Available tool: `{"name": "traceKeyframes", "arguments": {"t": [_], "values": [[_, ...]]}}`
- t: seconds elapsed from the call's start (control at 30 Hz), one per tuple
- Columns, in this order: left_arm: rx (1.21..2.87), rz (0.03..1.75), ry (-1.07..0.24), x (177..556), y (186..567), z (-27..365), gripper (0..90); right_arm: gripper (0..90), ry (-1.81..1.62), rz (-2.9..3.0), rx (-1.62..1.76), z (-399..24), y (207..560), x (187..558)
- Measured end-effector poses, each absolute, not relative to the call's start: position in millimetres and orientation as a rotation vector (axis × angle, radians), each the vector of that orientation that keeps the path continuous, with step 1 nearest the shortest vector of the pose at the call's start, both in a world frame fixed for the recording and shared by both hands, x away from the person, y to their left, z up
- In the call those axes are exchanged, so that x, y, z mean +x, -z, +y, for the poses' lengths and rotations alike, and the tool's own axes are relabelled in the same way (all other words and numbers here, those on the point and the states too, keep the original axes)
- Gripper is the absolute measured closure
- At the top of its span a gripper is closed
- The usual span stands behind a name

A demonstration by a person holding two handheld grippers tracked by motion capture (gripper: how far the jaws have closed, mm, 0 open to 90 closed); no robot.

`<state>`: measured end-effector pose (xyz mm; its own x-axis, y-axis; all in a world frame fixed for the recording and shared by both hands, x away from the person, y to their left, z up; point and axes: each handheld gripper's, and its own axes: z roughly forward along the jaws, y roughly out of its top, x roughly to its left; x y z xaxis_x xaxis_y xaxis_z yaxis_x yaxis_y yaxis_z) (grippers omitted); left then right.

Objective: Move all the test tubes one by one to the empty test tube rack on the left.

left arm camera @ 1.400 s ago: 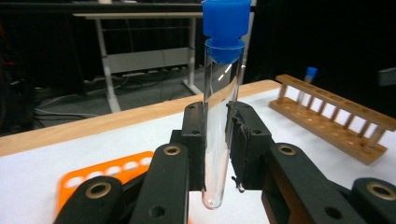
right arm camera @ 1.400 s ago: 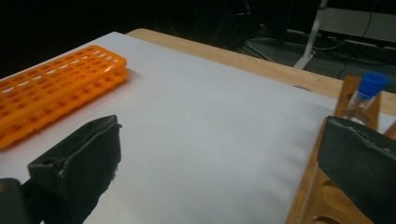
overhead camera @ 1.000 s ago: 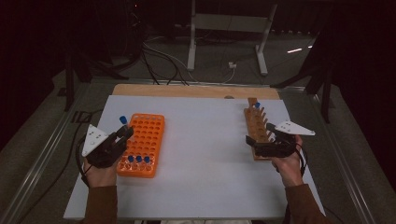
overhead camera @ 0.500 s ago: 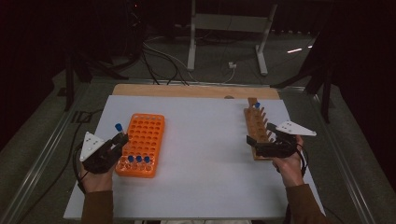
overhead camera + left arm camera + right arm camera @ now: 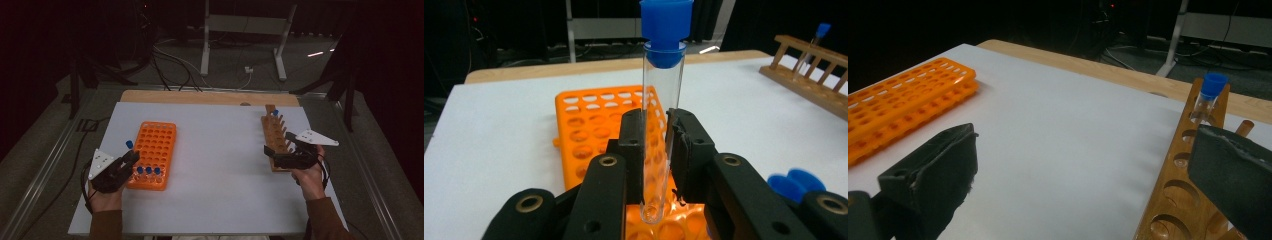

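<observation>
The left gripper (image 5: 656,150) is clamped on a clear test tube (image 5: 661,120) with a blue cap, holding it upright with its rounded bottom just above the near holes of the orange rack (image 5: 152,152) on the white table (image 5: 220,150). The right gripper (image 5: 280,155) rests with its jaws spread wide and nothing between them, at the near end of the wooden rack (image 5: 1183,190), where one blue-capped tube (image 5: 1208,100) stands at the far end.
</observation>
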<state>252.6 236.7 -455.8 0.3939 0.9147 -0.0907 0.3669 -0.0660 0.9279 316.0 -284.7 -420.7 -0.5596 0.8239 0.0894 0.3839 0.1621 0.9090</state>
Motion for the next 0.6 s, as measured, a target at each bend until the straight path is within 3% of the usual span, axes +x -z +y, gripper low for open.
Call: {"name": "traceKeyframes", "arguments": {"t": [0.6], "values": [[1.689,1.184,-0.654,239,468,240,78.1,0.0,-1.38,2.021,1.138,-284,422,315]]}}
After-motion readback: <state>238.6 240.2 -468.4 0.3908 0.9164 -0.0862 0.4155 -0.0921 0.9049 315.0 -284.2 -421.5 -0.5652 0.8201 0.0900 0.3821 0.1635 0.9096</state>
